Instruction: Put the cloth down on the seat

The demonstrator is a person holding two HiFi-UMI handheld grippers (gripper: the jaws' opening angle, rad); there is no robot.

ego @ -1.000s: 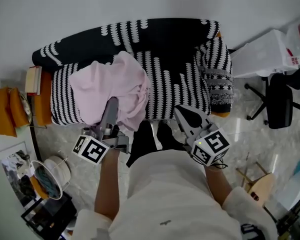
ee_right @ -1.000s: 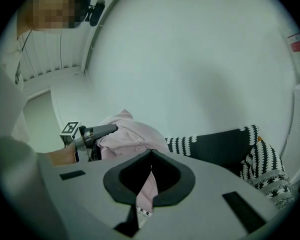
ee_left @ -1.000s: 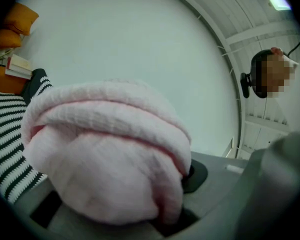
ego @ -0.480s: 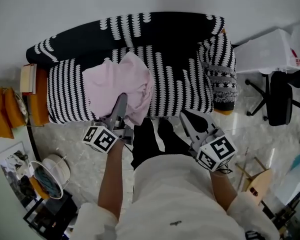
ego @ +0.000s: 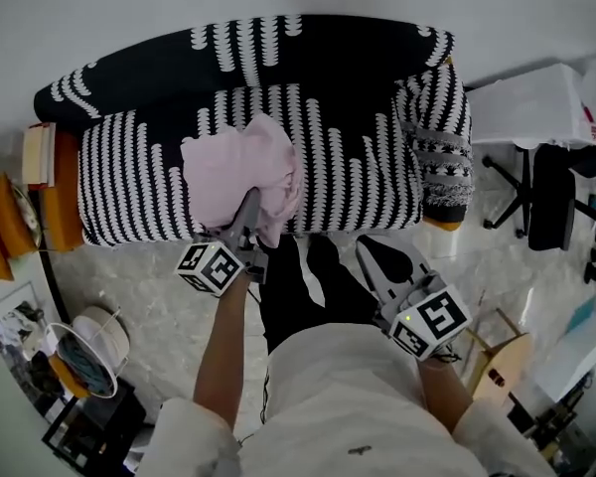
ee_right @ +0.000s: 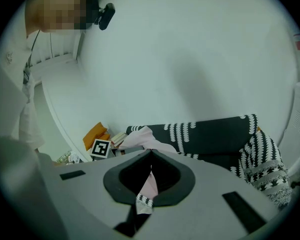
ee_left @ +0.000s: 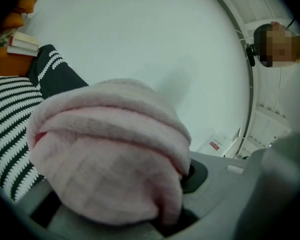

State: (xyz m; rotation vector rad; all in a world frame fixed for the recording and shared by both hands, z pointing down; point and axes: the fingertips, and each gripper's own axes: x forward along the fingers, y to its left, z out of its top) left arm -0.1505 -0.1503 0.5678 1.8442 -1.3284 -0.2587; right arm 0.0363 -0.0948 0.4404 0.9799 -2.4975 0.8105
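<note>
A pink cloth (ego: 240, 170) lies bunched on the seat of a black-and-white patterned sofa (ego: 358, 167), left of its middle. My left gripper (ego: 250, 203) reaches into the cloth's front edge and is shut on it. In the left gripper view a thick fold of the cloth (ee_left: 110, 154) fills the space between the jaws and hides their tips. My right gripper (ego: 368, 246) hangs in front of the sofa, clear of the seat. Its jaws (ee_right: 150, 156) meet at the tips with nothing held. The right gripper view shows the cloth (ee_right: 146, 136) and the sofa (ee_right: 215, 129) beyond.
Books (ego: 38, 152) and orange cushions (ego: 0, 232) sit at the sofa's left end. A white wire basket (ego: 84, 344) stands on the floor at the left. An office chair (ego: 551, 192), a white box (ego: 526, 102) and a wooden stool (ego: 499, 361) are on the right. The person's dark legs (ego: 303, 286) stand between the grippers.
The left gripper has moved right along the seat with the cloth, which is now gathered tighter and nearer the seat's middle. The right gripper has barely moved.
</note>
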